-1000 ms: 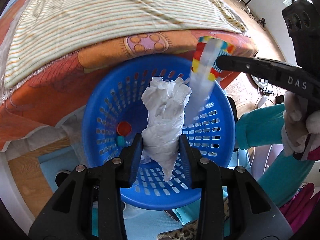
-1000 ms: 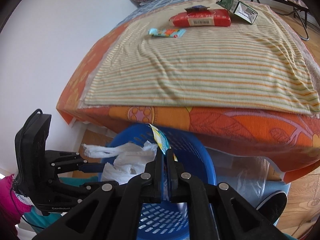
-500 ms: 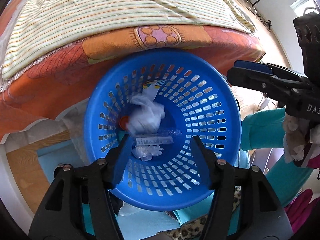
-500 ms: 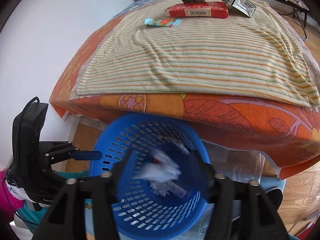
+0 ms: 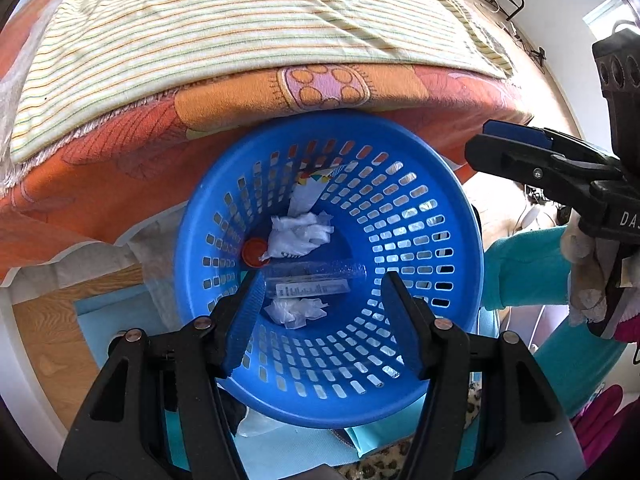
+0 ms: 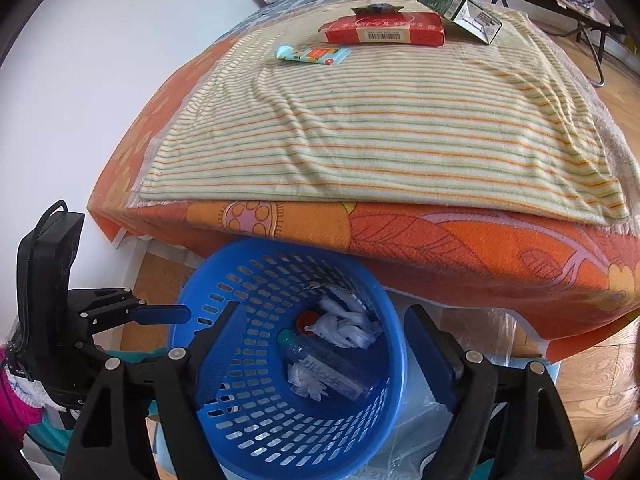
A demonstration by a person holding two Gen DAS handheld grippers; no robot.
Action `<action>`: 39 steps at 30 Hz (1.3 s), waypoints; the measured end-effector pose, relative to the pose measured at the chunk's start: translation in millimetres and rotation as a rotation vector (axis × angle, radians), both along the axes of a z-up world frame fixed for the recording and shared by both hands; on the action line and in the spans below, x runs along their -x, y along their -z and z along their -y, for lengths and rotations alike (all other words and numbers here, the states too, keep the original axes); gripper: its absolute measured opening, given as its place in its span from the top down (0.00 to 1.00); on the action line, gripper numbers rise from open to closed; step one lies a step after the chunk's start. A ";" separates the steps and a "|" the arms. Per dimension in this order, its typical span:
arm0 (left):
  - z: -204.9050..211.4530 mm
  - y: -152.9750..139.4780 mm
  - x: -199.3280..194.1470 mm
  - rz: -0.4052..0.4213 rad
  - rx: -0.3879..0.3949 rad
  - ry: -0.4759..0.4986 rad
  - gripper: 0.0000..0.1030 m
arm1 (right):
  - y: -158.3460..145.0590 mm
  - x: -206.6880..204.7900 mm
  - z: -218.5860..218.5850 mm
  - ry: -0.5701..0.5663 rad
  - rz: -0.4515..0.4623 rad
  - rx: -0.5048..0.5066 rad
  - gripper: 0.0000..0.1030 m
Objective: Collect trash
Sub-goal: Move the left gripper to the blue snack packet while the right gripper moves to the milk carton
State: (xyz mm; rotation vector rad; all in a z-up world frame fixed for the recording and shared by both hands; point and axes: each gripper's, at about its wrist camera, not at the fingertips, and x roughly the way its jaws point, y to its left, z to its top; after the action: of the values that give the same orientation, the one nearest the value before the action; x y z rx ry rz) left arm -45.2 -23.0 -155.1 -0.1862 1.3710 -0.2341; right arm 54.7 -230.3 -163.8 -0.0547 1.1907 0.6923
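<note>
Looking down from the left wrist, the left tool (image 5: 320, 316) hangs over the blue basket (image 5: 452, 216), its jaws parted and empty. Inside the basket lie crumpled white plastic (image 5: 300, 234), a clear bottle (image 5: 316, 276) across the bottom, an orange cap (image 5: 255, 252) against the basket's left wall, a second white scrap (image 5: 296, 312) on the near side of the bottle, and a colourful wrapper (image 5: 310, 188) leaning on the basket's far wall. The right tool (image 5: 516, 148) shows beside the basket's right rim.

From the right wrist, the right tool (image 6: 322, 354) also hovers above the basket (image 6: 394, 344), and its jaws have just been opening; they stand wide with nothing between them. The same bottle (image 6: 328, 364), white plastic (image 6: 344, 326) and cap (image 6: 307, 319) rest at the basket's bottom.

Beyond the basket, far back on the bed (image 6: 440, 236), a red box (image 6: 384, 31), a green carton (image 6: 460, 10) and a small tube (image 6: 312, 55) lie on the striped cloth (image 6: 380, 136). By my reading the task is partly done: several pieces are already binned, and these three on the bed are probably left to collect.
</note>
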 end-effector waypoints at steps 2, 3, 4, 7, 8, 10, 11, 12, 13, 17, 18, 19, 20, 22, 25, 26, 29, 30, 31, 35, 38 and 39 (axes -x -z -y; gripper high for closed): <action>-0.8 -1.9 -1.6 0.004 0.007 -0.003 0.40 | -2.3 -0.8 0.0 0.000 0.011 0.003 0.16; -0.6 -3.2 -2.5 0.007 0.009 -0.003 0.40 | -4.2 -1.3 0.2 0.001 0.020 0.003 0.15; -0.3 -4.9 -3.5 0.012 0.012 -0.004 0.40 | -5.2 -2.1 0.5 0.002 0.026 0.004 0.15; 0.2 -11.9 -7.5 0.032 0.017 -0.010 0.40 | -10.0 -5.7 1.5 0.012 0.050 0.014 0.15; -0.5 -14.6 -9.4 0.039 0.021 -0.014 0.40 | -11.8 -7.3 2.2 0.016 0.056 0.014 0.15; -2.0 -21.2 -14.2 0.056 0.028 -0.022 0.40 | -16.4 -12.3 4.5 0.032 0.070 0.015 0.15; -3.2 -23.8 -16.2 0.062 0.029 -0.025 0.40 | -18.8 -14.7 5.6 0.038 0.076 0.014 0.15; -4.8 -28.5 -20.2 0.075 0.031 -0.033 0.40 | -22.3 -18.3 7.2 0.045 0.087 0.014 0.15; -5.7 -30.7 -22.4 0.081 0.033 -0.037 0.40 | -24.9 -21.1 8.0 0.050 0.095 0.015 0.15; -12.8 -45.4 -38.7 0.116 0.042 -0.062 0.40 | -38.4 -34.4 12.2 0.073 0.136 0.015 0.12; -14.2 -48.7 -42.5 0.125 0.043 -0.068 0.40 | -40.7 -36.7 13.3 0.077 0.143 0.014 0.12; -15.8 -52.1 -46.7 0.133 0.043 -0.075 0.40 | -44.7 -41.2 14.7 0.083 0.154 0.013 0.12; -17.1 -54.3 -49.4 0.138 0.044 -0.081 0.40 | -47.4 -44.5 15.5 0.088 0.161 0.012 0.12; -21.4 -59.5 -57.0 0.150 0.050 -0.098 0.40 | -52.1 -51.8 16.9 0.097 0.172 0.009 0.12; -26.2 -67.3 -70.5 0.171 0.049 -0.120 0.40 | -57.8 -62.1 18.8 0.111 0.182 0.003 0.12; -26.8 -69.1 -75.0 0.177 0.047 -0.125 0.40 | -60.0 -66.7 19.5 0.116 0.186 -0.001 0.12; -29.4 -73.3 -89.9 0.193 0.041 -0.141 0.40 | -65.7 -77.8 20.5 0.122 0.206 0.000 0.12; -29.8 -73.9 -94.0 0.196 0.040 -0.147 0.40 | -68.6 -83.5 20.9 0.122 0.226 0.006 0.12; -30.2 -73.5 -96.4 0.197 0.038 -0.151 0.40 | -70.8 -87.6 21.6 0.124 0.247 0.014 0.12; -33.9 -73.0 -119.7 0.195 0.039 -0.178 0.40 | -80.9 -107.3 24.4 0.134 0.330 0.039 0.12; -38.0 -77.7 -134.0 0.208 0.039 -0.190 0.40 | -87.8 -130.2 25.8 0.134 0.344 0.041 0.05; -39.5 -80.3 -141.0 0.217 0.039 -0.196 0.40 | -89.5 -137.2 26.4 0.138 0.344 0.040 0.00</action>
State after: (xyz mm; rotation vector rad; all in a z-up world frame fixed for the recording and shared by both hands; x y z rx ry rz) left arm 95.8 16.5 -74.8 -0.3173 1.1250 -0.1134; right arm 191.9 -256.7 -74.3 -0.1191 0.8682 0.5132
